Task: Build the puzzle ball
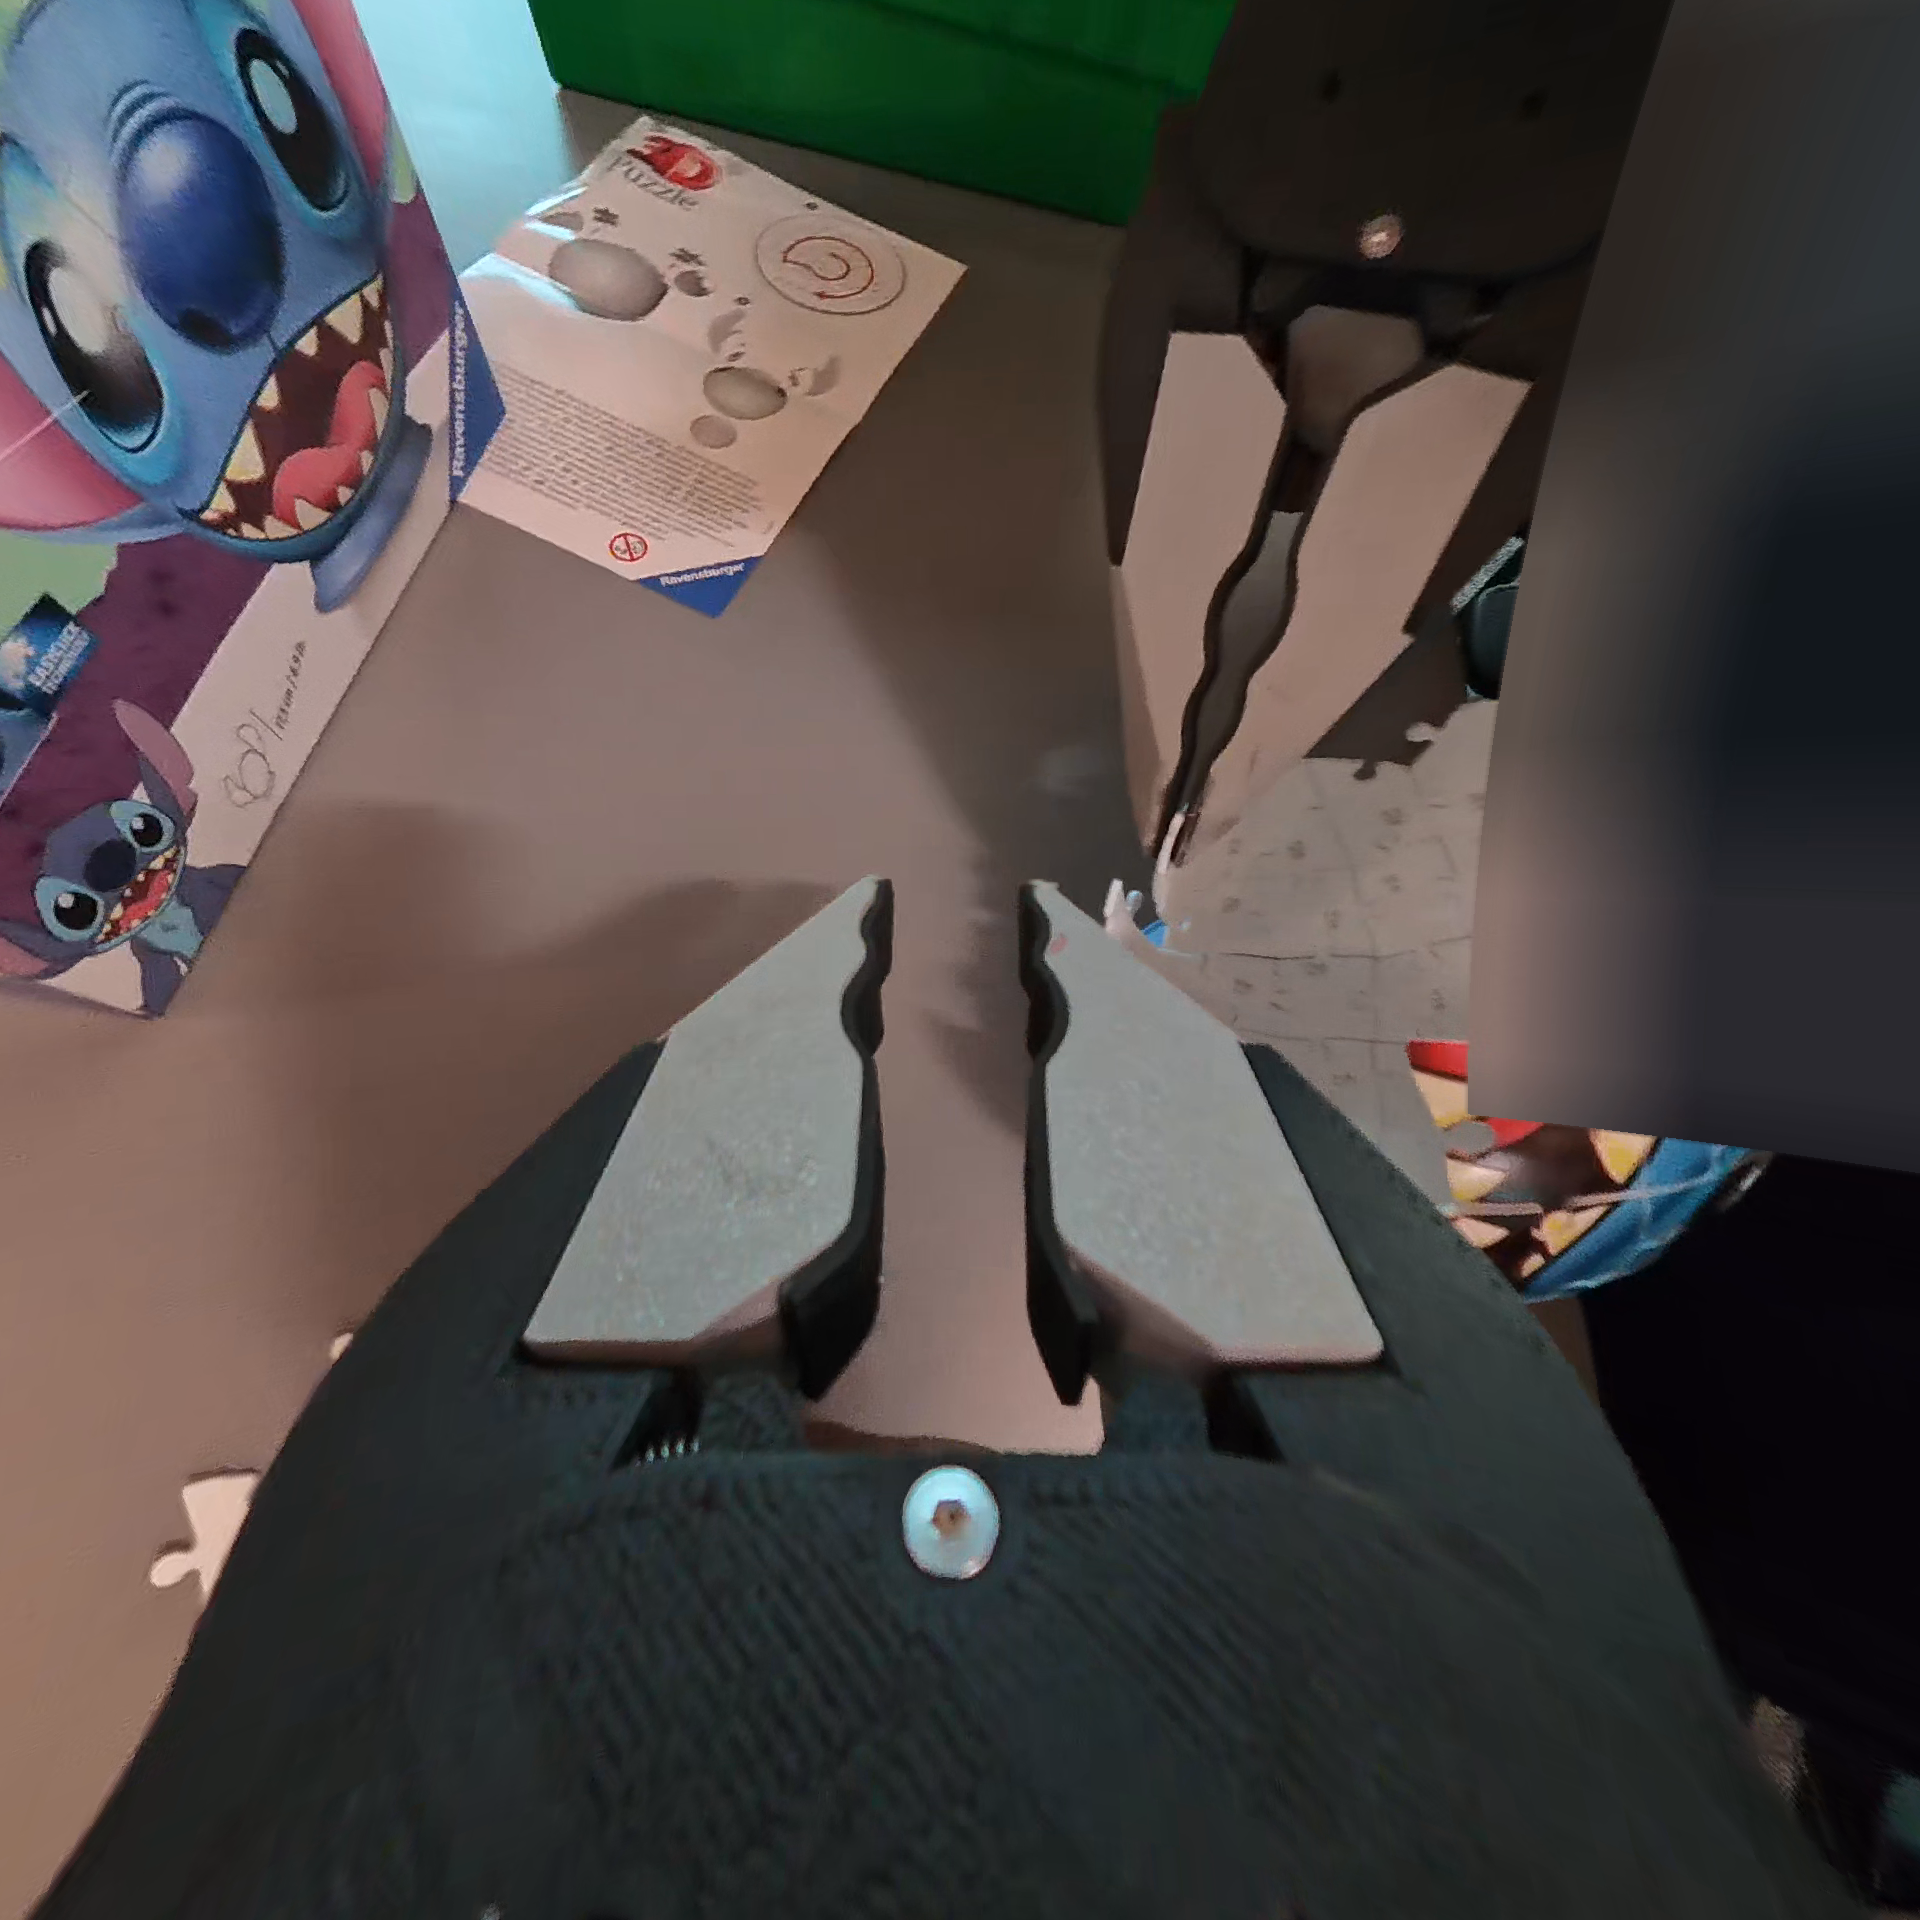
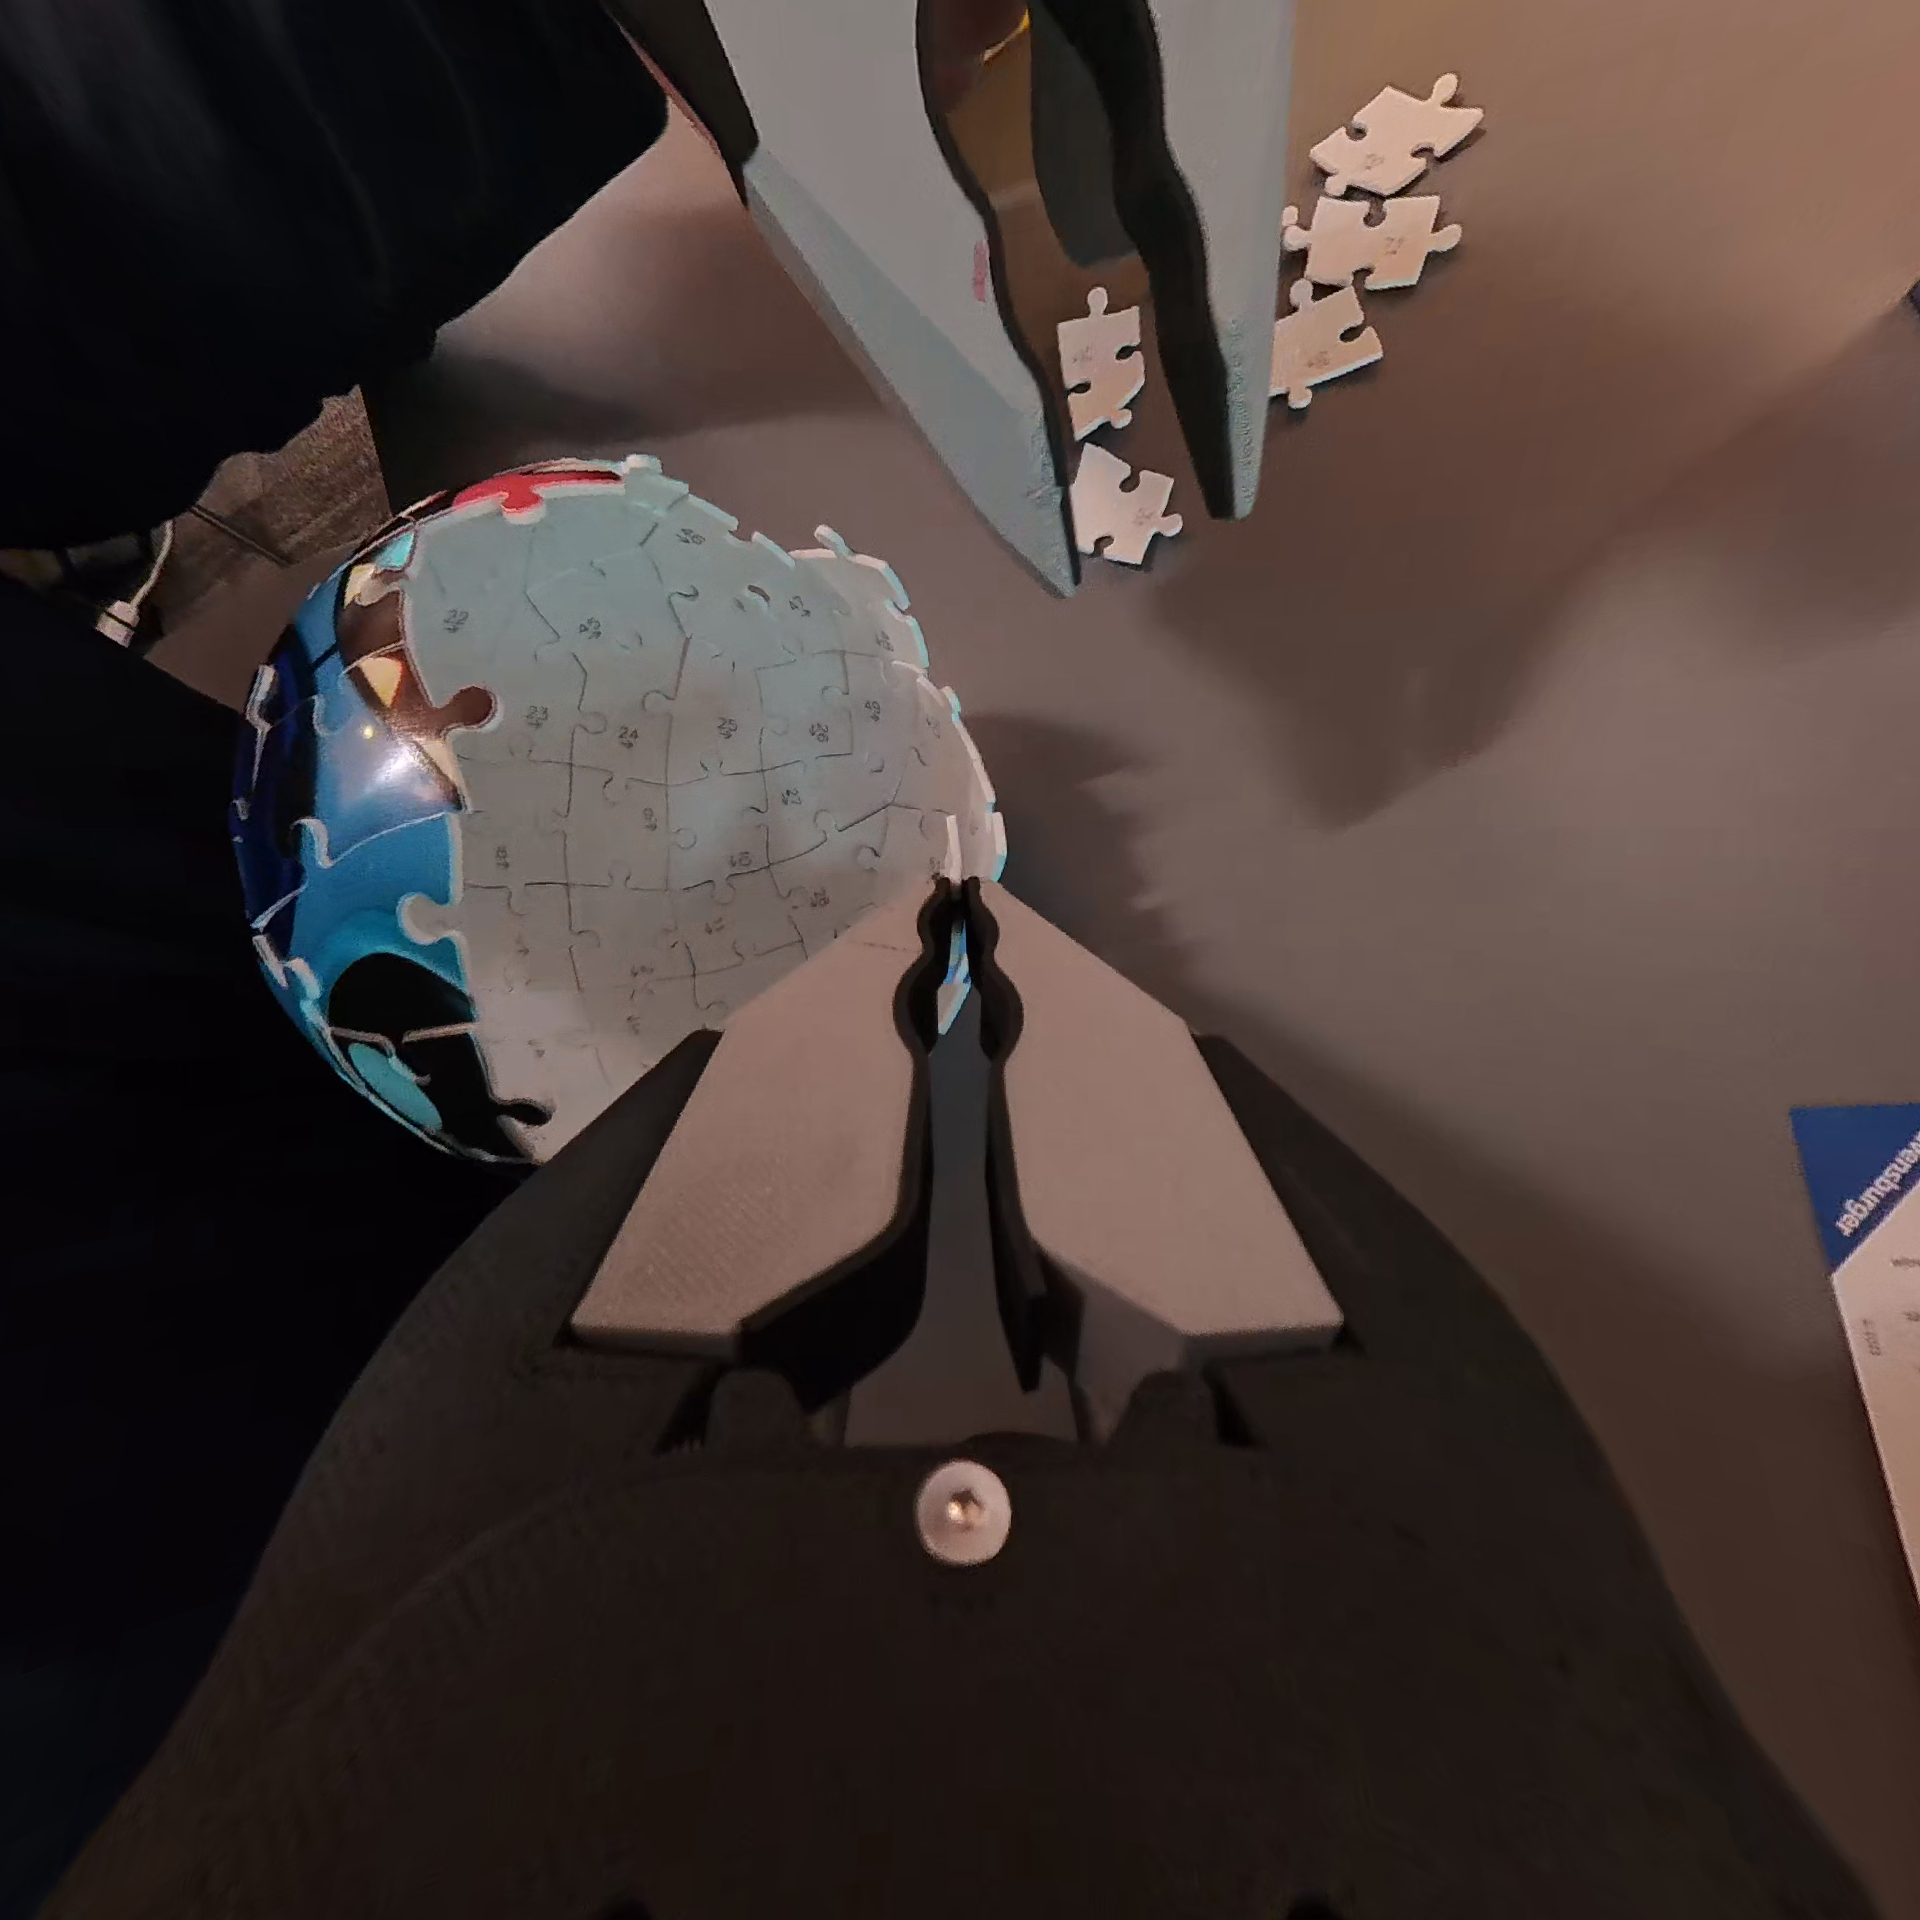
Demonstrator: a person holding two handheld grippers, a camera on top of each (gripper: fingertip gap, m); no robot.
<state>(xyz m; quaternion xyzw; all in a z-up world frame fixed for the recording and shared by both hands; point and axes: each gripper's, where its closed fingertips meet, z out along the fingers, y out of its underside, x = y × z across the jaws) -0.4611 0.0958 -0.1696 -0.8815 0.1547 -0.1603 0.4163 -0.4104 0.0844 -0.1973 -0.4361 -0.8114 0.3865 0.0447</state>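
The half-built puzzle ball lies on the grey table, showing white numbered backs, with its blue printed face at the left. It also shows in the left wrist view. My right gripper is shut on a white puzzle piece at the ball's right rim; I cannot tell whether the piece is locked in. The right gripper shows in the left wrist view too. My left gripper is open and empty. In the right wrist view it hovers over loose white pieces.
The puzzle's box stands at the left, with the instruction sheet beside it and a green box behind. More loose pieces lie farther off. A person's dark sleeve is beside the ball. Tip to tip, the grippers are about 6 cm apart.
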